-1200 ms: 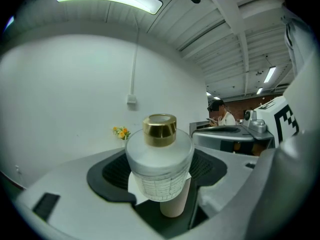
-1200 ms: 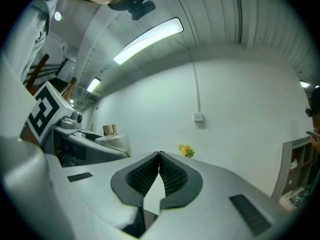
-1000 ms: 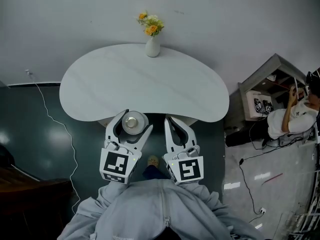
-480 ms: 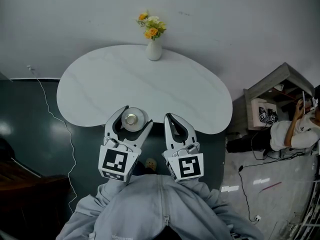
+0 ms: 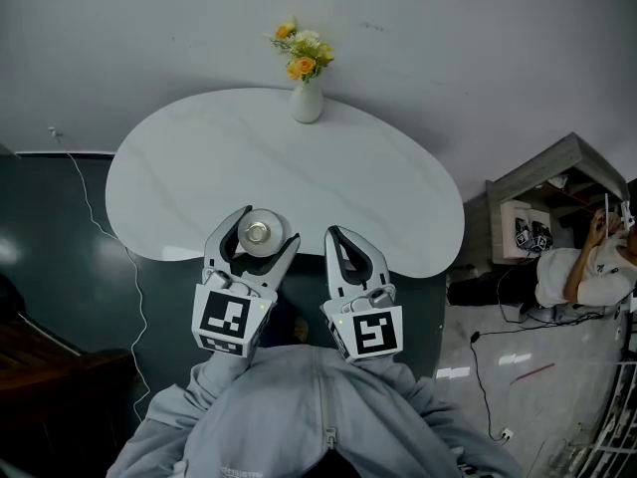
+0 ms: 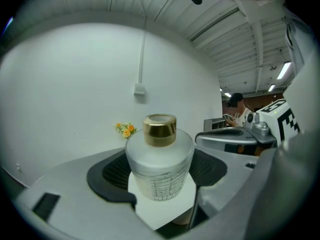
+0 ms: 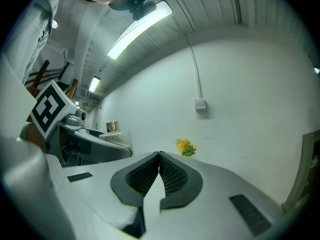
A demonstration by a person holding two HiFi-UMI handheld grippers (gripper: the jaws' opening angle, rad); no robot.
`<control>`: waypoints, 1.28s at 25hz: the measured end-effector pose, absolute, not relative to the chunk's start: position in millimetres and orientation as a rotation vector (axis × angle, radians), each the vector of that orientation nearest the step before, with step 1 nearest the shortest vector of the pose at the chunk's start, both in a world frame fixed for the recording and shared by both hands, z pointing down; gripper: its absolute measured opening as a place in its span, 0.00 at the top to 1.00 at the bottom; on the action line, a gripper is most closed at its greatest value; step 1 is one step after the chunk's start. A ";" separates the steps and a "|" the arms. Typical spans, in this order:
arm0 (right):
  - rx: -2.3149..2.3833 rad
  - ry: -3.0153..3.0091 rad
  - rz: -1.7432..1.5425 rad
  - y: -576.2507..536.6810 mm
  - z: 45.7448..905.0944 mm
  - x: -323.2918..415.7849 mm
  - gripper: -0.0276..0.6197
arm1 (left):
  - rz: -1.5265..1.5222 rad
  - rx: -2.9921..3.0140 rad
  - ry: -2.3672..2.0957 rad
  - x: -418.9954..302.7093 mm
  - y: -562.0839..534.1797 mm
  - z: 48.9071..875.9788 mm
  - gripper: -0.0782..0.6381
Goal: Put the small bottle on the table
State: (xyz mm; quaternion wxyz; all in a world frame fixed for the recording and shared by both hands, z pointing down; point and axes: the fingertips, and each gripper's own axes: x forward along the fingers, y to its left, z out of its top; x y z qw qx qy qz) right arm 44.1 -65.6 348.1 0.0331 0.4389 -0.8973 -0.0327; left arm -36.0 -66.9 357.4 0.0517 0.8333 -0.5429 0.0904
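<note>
A small frosted-glass bottle [image 6: 159,162] with a gold cap sits upright between the jaws of my left gripper [image 5: 261,233], which is shut on it. In the head view the small bottle [image 5: 257,233] hangs over the near edge of the white oval table [image 5: 328,182]. My right gripper [image 5: 338,237] is beside it on the right, shut with nothing in it; its two black pads [image 7: 172,176] meet in the right gripper view. The bottle [image 7: 115,132] and the left gripper show at the left of that view.
A white vase of yellow and orange flowers [image 5: 303,73] stands at the table's far edge by the wall. A thin cable [image 5: 95,227] trails down the dark floor at the left. A grey cabinet [image 5: 542,207] and a seated person [image 5: 582,267] are at the right.
Both grippers have moved forward toward the table; the bottle now hangs over the table's near edge rather than short of it.
</note>
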 end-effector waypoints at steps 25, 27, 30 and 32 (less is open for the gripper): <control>1.581 -2.641 -0.050 -254.6 373.1 -11.9 0.92 | 0.418 2.683 -1.398 -79.5 -263.2 395.6 0.43; 1.599 -2.624 -0.032 -261.3 376.7 -10.4 0.92 | 0.424 2.692 -1.375 -78.1 -271.2 399.4 0.43; 1.605 -2.607 -0.013 -270.0 383.1 -8.2 0.92 | 0.449 2.694 -1.341 -74.3 -280.1 408.5 0.43; 1.604 -2.600 0.009 -275.8 388.4 -6.1 0.92 | 0.466 2.692 -1.316 -70.2 -286.0 415.3 0.43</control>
